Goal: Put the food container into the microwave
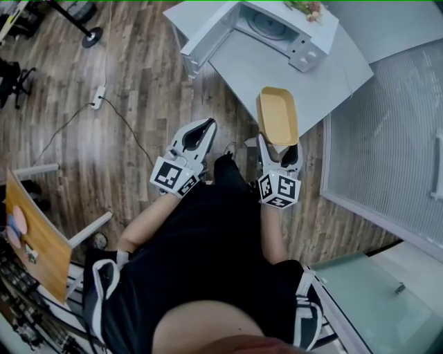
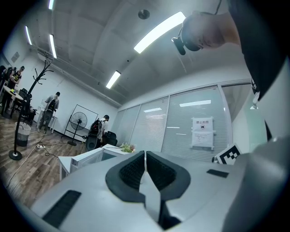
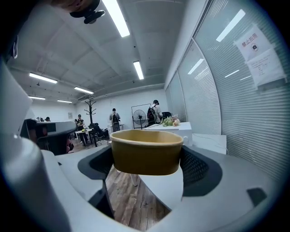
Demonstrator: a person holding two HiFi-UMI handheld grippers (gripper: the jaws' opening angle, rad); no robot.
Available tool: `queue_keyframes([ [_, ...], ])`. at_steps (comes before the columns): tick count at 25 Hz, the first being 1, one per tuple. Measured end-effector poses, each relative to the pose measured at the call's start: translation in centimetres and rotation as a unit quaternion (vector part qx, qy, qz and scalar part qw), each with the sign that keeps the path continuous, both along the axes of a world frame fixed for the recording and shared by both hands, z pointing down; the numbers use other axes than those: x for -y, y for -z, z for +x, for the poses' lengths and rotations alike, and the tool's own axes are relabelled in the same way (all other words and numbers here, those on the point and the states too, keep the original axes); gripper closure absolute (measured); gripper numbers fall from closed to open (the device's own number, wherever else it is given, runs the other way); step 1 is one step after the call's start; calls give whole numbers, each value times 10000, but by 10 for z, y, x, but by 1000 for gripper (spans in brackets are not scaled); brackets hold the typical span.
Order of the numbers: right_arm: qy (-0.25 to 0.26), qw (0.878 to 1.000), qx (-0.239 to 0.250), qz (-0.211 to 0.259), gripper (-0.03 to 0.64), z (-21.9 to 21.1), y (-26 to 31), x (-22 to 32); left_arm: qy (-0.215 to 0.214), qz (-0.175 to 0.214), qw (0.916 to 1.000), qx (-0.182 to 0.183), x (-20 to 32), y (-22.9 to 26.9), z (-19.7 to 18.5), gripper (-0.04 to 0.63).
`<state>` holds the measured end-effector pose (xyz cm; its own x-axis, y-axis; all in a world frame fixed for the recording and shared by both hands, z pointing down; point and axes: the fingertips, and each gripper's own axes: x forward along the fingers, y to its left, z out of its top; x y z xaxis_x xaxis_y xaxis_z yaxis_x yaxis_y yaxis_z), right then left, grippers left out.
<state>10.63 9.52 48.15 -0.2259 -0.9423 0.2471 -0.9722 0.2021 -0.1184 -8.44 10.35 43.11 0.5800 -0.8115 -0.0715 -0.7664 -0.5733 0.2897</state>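
Note:
A tan, empty food container point(image 1: 277, 115) is clamped between the jaws of my right gripper point(image 1: 279, 149), held in the air at the near edge of a white table point(image 1: 325, 83). In the right gripper view the container point(image 3: 147, 151) fills the gap between the black pads. The white microwave point(image 1: 271, 29) stands on that table's far side with its door point(image 1: 205, 38) swung open to the left and the round turntable showing inside. My left gripper point(image 1: 205, 128) is shut and holds nothing, over the wooden floor left of the table; its pads point(image 2: 134, 172) meet.
A power strip point(image 1: 98, 97) with cables lies on the wooden floor at left. A wooden chair point(image 1: 38, 238) stands at lower left. Glass partitions point(image 1: 391, 159) run along the right. Flowers point(image 1: 306, 8) sit on top of the microwave. People and a fan point(image 2: 77, 122) stand far off.

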Motion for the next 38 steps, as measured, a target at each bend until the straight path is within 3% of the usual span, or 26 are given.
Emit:
queue_keyframes([
  [15,543,9979,-194,-288,138,45,-47,226,248,167,9993,216,166,18,78,565],
  [26,218,9954,-539,-759,138,35,-140,403,62,90,9998,164,297,-4,85,565],
  [31,-79,9938,-655,-898,138,30,-183,478,62,-129,9999,87,354,-20,81,565],
  [38,-327,9901,-783,-1121,137,27,-225,550,-35,-364,9993,-46,394,-37,75,565],
])
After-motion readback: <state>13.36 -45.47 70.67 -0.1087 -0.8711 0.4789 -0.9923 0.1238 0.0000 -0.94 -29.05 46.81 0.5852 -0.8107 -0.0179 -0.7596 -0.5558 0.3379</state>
